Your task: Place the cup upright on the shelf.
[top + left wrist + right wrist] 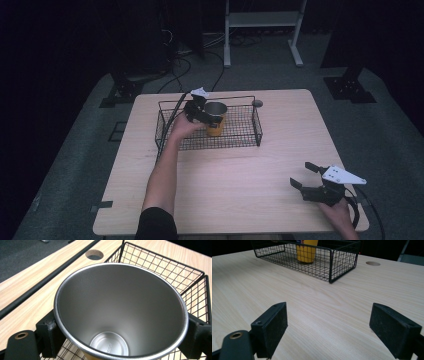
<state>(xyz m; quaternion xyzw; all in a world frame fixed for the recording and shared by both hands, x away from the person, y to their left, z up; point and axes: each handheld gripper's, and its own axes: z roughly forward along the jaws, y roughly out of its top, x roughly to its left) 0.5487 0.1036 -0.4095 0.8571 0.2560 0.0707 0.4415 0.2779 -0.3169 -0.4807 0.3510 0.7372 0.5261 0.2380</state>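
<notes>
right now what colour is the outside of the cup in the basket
Yellow-orange outside, bare steel inside; the cup shows it best in the right gripper view.

Brushed metal cup (120,307), black wire basket (240,135), matt wood table (280,165).

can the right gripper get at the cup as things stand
Probably not cleanly. The cup stands in the wire basket with the left gripper shut around it. The right gripper is open over bare table, but the basket's wall and the left fingers block the cup's sides.

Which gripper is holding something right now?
The left gripper, its fingers closed around the yellow steel cup in the wire basket; the right gripper hovers open and empty.
</notes>
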